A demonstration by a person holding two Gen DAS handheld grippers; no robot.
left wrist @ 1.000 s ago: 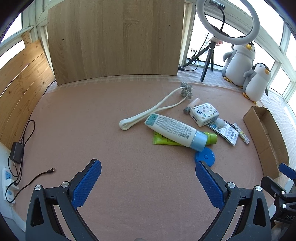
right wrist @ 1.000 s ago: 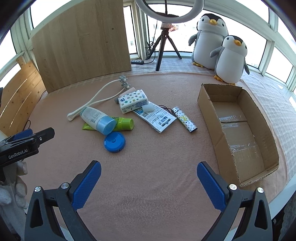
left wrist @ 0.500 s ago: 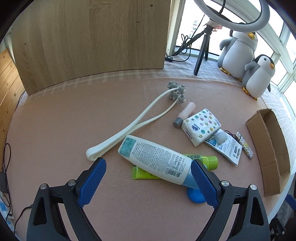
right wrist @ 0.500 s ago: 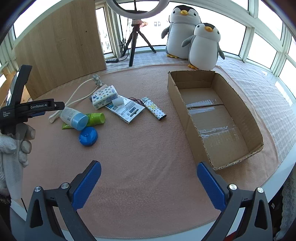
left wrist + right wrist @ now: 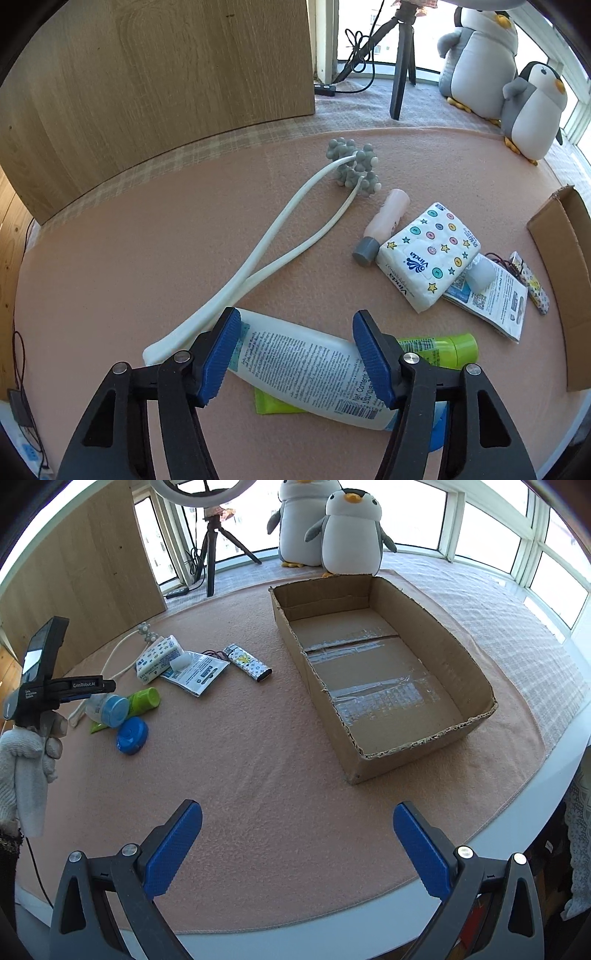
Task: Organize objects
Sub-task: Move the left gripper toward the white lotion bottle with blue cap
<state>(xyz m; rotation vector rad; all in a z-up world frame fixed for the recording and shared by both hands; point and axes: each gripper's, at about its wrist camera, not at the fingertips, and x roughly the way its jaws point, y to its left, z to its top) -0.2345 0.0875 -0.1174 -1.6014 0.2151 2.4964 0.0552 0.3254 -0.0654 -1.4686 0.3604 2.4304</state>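
Left gripper (image 5: 295, 354) lowered and narrowed, pads flanking but not yet clamping white lotion bottle with blue cap (image 5: 306, 367) lying on pink cloth | right gripper (image 5: 297, 847) idle, spread wide | brown cardboard box (image 5: 384, 753) empty, pickup imminent

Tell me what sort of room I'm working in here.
Most likely a glazed home balcony or sunroom set up for recording: windows wrap around the cloth-covered table, two plush penguins sit on the sill, and a ring light on a tripod stands beside them.
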